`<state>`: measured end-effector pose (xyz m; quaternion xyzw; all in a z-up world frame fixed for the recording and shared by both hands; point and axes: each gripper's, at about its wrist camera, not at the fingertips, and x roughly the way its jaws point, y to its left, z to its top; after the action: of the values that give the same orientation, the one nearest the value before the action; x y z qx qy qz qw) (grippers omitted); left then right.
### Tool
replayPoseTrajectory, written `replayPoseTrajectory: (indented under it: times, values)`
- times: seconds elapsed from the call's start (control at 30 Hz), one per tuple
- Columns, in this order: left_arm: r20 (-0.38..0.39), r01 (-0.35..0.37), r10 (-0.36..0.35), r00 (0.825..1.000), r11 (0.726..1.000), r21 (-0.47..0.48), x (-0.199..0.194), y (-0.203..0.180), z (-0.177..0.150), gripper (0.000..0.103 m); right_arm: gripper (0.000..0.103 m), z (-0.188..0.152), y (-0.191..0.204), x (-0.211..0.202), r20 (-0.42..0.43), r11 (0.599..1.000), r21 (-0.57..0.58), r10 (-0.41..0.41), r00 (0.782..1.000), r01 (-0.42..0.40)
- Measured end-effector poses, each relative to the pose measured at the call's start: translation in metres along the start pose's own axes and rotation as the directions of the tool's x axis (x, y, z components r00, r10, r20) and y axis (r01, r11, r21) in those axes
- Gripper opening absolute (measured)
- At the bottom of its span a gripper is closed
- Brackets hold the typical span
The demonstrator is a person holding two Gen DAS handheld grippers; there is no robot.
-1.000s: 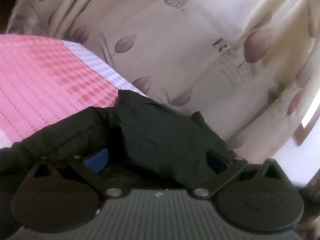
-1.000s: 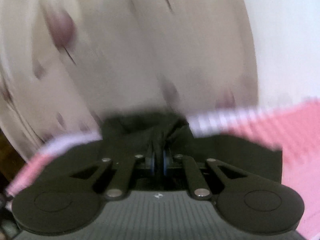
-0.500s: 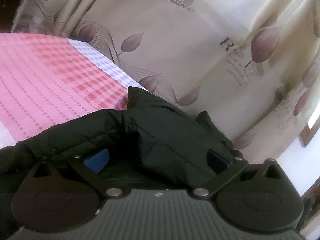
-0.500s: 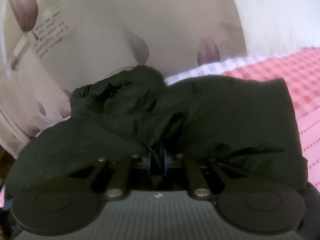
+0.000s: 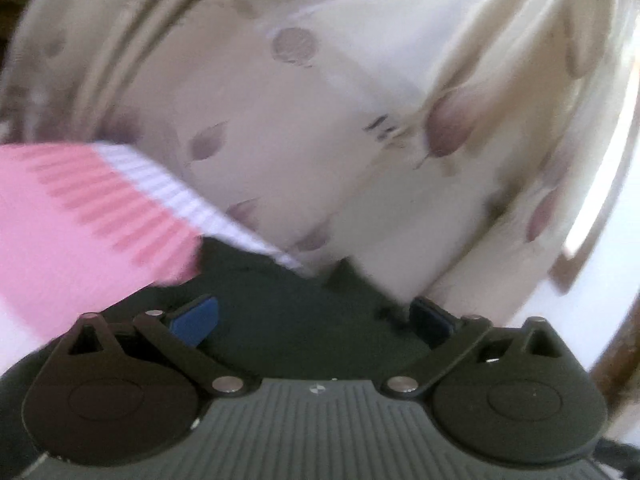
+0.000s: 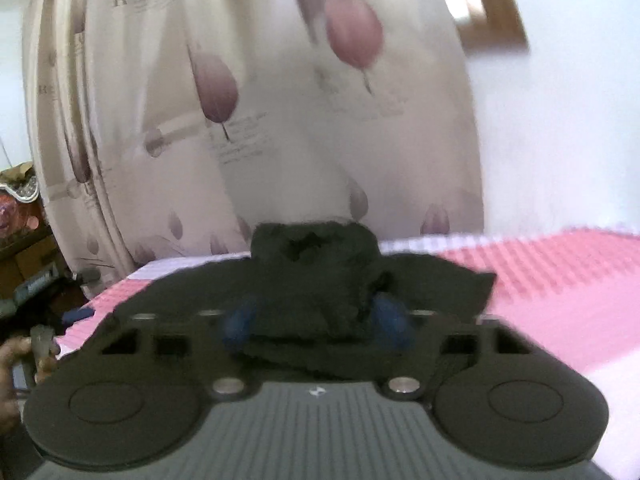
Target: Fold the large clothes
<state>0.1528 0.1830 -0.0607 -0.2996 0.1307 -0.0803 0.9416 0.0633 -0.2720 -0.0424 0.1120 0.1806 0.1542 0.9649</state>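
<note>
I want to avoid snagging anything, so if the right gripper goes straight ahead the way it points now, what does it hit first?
Most likely the black garment: its bunched fabric sits between the opening jaws of the right gripper and rises just ahead. Beyond it come the pink checked bedcover and the tulip-print curtain, though depth is blurred.

Black garment (image 6: 316,264), pink checked bedsheet (image 6: 560,280) with white-lilac border, cream curtain (image 6: 280,120) with mauve, seemingly tulip, print

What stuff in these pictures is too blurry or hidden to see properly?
- Black garment, right wrist view: its near part hides behind the right claw, so its type stays unclear.
- Curtain, left wrist view: printed words smeared by blur.
- Hand, right wrist view: cut off by the left edge.
</note>
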Motion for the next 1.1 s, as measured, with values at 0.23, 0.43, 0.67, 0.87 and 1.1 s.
replayPoseTrajectory:
  times: [0.23, 0.43, 0.67, 0.87, 1.1]
  values:
    - [-0.096, 0.103, -0.106, 0.990, 0.994, -0.034, 0.094, -0.053, 0.027, 0.058, 0.011, 0.051, 0.025, 0.137, -0.088, 0.997, 0.074, -0.007, 0.996, 0.014]
    - [-0.223, 0.084, -0.064, 0.973, 0.993, 0.082, 0.179, -0.067, -0.011, 0.042, 0.009, 0.033, 0.047, 0.252, -0.242, 0.997, 0.072, 0.000, 0.970, 0.018]
    - [-0.319, -0.051, 0.081, 0.944, 0.993, 0.102, 0.204, 0.002, -0.033, 0.011, 0.004, 0.002, 0.019, 0.282, -0.320, 0.997, -0.061, -0.063, 0.945, 0.046]
    - [-0.266, -0.101, 0.107, 0.958, 0.994, 0.035, 0.178, 0.035, -0.018, 0.011, 0.002, 0.001, -0.039, 0.259, -0.312, 0.993, 0.049, -0.086, 0.946, 0.107]
    - [-0.276, -0.250, 0.244, 0.930, 0.968, 0.014, 0.152, 0.089, 0.011, 0.011, 0.000, 0.006, -0.068, 0.240, -0.341, 0.987, 0.131, -0.044, 0.939, 0.094]
